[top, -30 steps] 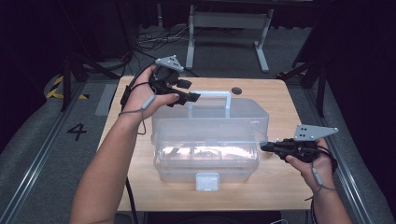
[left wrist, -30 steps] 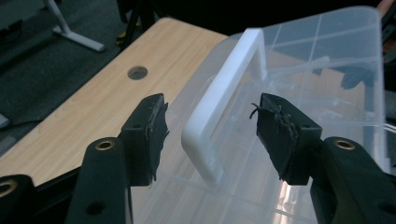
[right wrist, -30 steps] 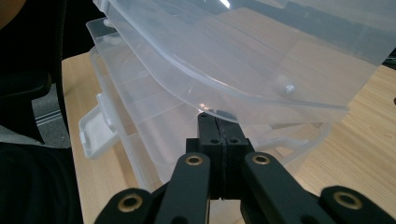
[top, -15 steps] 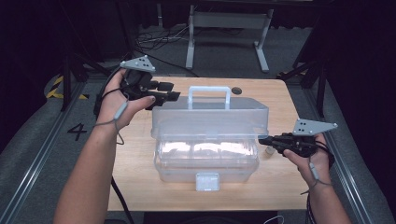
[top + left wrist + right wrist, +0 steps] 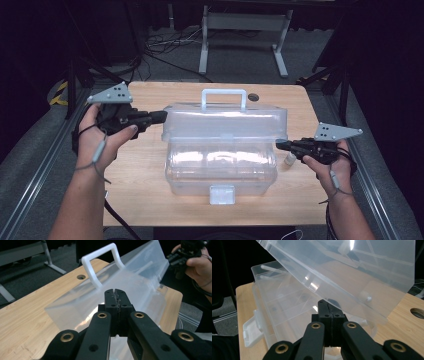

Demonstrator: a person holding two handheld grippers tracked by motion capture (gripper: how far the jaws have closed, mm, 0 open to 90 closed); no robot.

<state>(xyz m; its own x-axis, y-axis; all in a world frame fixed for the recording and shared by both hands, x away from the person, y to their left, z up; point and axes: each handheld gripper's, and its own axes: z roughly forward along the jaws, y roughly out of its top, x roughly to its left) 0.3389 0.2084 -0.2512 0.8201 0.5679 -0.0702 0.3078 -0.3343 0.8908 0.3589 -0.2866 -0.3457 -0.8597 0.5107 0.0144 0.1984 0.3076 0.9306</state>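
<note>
**2 closed grippers flanking the clear box**

The clear plastic storage box [image 5: 222, 165] is sitting in the middle of the wooden table [image 5: 145, 200], its lid [image 5: 225, 122] standing partly raised with the white handle [image 5: 223, 95] up top. The left gripper [image 5: 161, 116] is hovering at the lid's left end; its jaws have just been closing and are now meeting on nothing. The right gripper [image 5: 280, 145] is pointing at the box's right end, jaws pressed together and empty.

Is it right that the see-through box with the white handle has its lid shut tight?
No. The lid is lifted partway, tilted above the box; the right gripper view shows the gap. It is see-through with a white handle.
</note>
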